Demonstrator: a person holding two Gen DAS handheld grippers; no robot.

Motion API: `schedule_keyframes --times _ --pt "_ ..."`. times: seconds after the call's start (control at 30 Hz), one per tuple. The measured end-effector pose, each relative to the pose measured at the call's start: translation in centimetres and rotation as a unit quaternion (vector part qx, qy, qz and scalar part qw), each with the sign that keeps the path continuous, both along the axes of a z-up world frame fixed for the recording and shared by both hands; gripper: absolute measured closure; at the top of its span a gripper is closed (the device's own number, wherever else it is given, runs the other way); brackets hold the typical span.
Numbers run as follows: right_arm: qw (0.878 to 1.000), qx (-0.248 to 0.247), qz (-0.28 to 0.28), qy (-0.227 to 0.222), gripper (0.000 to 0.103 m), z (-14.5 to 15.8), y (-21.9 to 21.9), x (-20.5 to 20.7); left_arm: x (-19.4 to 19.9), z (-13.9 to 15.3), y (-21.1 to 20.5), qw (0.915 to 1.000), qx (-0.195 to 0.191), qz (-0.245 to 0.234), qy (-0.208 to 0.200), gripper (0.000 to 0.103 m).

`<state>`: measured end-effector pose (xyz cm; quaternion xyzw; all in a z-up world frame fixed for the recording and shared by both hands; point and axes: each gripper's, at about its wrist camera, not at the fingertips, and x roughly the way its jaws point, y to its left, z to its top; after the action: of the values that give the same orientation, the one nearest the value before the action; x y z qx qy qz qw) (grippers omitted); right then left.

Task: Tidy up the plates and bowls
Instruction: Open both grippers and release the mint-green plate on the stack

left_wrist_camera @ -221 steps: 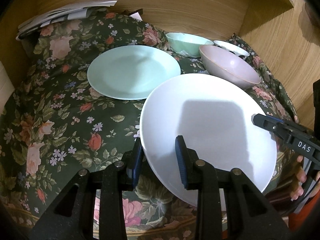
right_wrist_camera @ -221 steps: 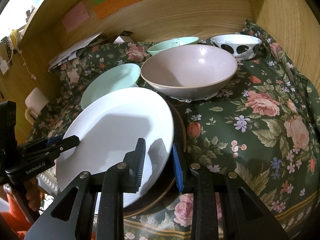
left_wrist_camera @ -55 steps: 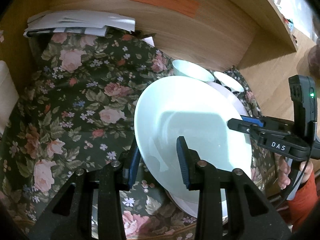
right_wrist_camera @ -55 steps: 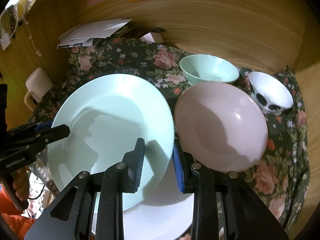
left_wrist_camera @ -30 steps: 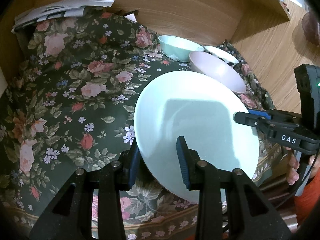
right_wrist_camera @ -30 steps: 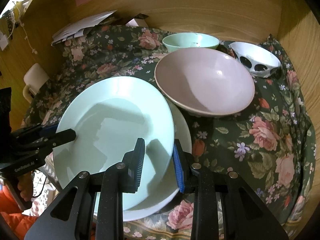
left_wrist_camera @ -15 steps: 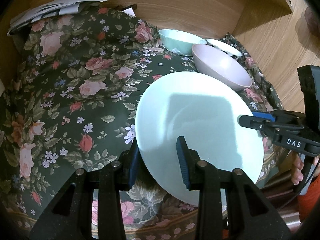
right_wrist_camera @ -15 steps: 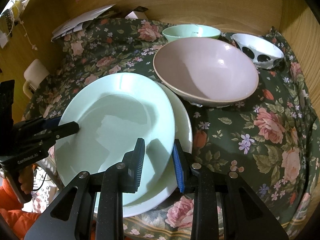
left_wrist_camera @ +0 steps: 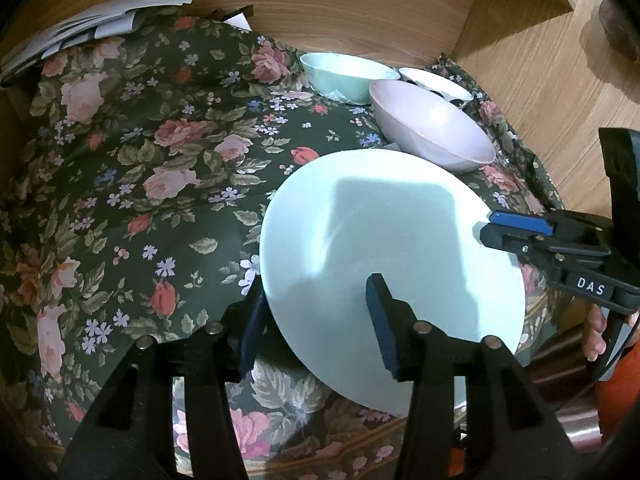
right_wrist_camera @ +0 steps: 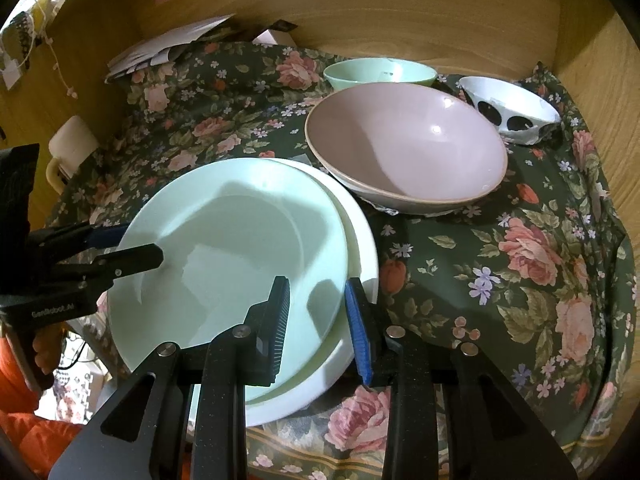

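A mint plate (right_wrist_camera: 232,264) lies on a larger white plate (right_wrist_camera: 362,252) at the near edge of the floral tablecloth (left_wrist_camera: 160,168). My right gripper (right_wrist_camera: 317,282) is shut on the mint plate's near right rim. My left gripper (left_wrist_camera: 316,286) straddles the mint plate (left_wrist_camera: 392,248) at its left rim. Its jaws are opening and the pads stand off the rim. In the left wrist view the right gripper (left_wrist_camera: 490,227) shows at the plate's right edge. The left gripper (right_wrist_camera: 140,244) shows at the plate's left edge in the right wrist view.
Behind the plates stand a pink bowl (right_wrist_camera: 404,148), a mint bowl (right_wrist_camera: 380,72) and a white bowl with black spots (right_wrist_camera: 512,112). Papers (right_wrist_camera: 168,48) lie at the back left and a cream mug (right_wrist_camera: 72,148) at the left. Wooden walls (left_wrist_camera: 360,4) close in the back and right.
The mint plate has sunk onto the white plate. The left gripper's jaws have spread apart from the rim. The right gripper keeps its grip in place.
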<state>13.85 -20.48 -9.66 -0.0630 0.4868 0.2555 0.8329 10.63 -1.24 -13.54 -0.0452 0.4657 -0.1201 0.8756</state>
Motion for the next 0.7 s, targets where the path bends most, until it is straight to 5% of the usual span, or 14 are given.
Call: schedule_keyframes --times 0.43,0.7 --pt "0.999 0.007 -0.014 -0.048 0.074 1.8 -0.3 -0.1 0.7 1.2 -0.5 0.9998 0.014 0.001 -0.017 0.050" --pt "0.994 0.005 -0.046 -0.098 0.053 3.7 -1.5 1.0 1.7 4.2 -0.7 0.9972 0.040 0.004 -0.062 0.041"
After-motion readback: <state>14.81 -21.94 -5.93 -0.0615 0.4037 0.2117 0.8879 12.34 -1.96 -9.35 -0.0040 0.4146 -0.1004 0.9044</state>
